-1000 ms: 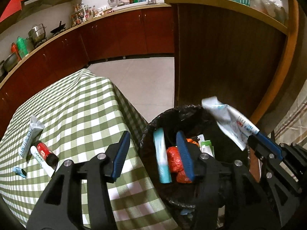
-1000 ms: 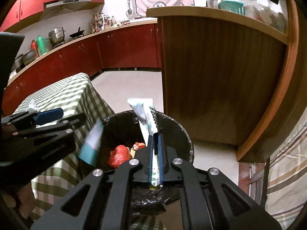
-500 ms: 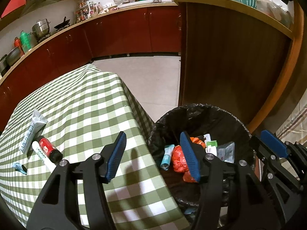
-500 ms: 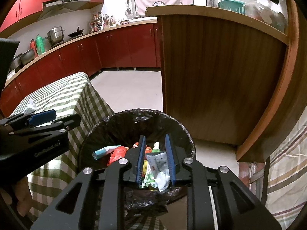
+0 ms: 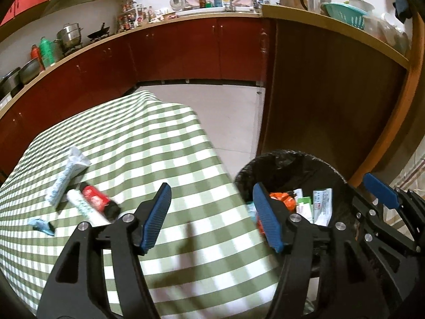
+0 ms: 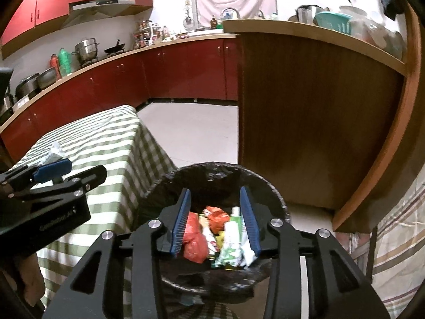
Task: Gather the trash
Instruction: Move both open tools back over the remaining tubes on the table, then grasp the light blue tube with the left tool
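Half the bin (image 5: 287, 159) behind gripper (image 5: 212, 218)

Red base cabinets (image 5: 186, 50) along back wall, steel stockpot (image 5: 69, 34) and wok (image 5: 98, 32) on counter, teal basket (image 5: 345, 15) on wooden bar top (image 6: 305, 30); green bottle (image 6: 63, 59), probably detergent.

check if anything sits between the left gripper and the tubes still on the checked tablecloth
Nothing visible does. The left gripper, jaws opening and empty, has bare tablecloth between it and the red tube and white tubes.
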`<action>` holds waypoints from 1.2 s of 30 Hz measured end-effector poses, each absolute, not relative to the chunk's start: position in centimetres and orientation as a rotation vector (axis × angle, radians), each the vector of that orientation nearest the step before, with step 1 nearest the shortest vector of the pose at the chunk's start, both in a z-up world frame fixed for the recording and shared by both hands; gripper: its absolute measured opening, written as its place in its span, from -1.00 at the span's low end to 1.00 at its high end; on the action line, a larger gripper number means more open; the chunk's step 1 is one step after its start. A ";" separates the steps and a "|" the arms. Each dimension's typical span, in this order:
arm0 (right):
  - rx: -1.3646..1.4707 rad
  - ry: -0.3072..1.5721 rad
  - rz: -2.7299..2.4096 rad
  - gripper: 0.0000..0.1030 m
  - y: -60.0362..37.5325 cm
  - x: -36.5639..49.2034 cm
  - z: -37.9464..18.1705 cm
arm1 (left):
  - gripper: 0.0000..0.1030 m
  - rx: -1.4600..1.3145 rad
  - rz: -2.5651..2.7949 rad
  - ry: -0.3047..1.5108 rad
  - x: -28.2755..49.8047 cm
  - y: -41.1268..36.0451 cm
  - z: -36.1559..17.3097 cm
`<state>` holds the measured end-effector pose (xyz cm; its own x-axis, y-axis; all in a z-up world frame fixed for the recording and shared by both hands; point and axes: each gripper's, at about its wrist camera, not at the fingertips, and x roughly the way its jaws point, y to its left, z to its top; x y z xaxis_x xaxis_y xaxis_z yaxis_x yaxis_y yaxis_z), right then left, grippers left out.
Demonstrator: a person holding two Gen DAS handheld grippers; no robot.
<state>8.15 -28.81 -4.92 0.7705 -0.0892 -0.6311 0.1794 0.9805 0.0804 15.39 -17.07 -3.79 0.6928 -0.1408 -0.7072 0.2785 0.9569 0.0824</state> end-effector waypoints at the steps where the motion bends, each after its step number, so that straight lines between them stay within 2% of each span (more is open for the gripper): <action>1: 0.136 0.675 -0.138 -0.19 -28.4 8.3 -4.8 | 0.22 0.184 -0.228 0.771 15.3 -16.4 -3.6; 13: 0.075 0.673 0.012 -0.15 -20.9 10.2 -4.0 | 0.25 0.122 -0.053 0.789 15.2 -6.2 -3.0; 16: 0.057 0.674 0.056 -0.15 -18.6 10.7 -3.9 | 0.36 0.104 0.000 0.792 15.1 -3.2 -2.7; 25: 0.014 0.677 0.144 -0.11 -13.5 12.1 -3.4 | 0.40 0.031 0.136 0.821 15.5 4.2 -3.1; 36: -0.004 0.697 0.168 -0.09 -11.2 13.8 -3.6 | 0.43 -0.002 0.184 0.877 18.4 6.7 -4.9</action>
<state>13.78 -11.18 -3.56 0.7540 0.1531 -0.6388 -0.1557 0.9864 0.0526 18.35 6.73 -4.92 0.6245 0.1598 -0.7645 -0.1612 0.9841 0.0739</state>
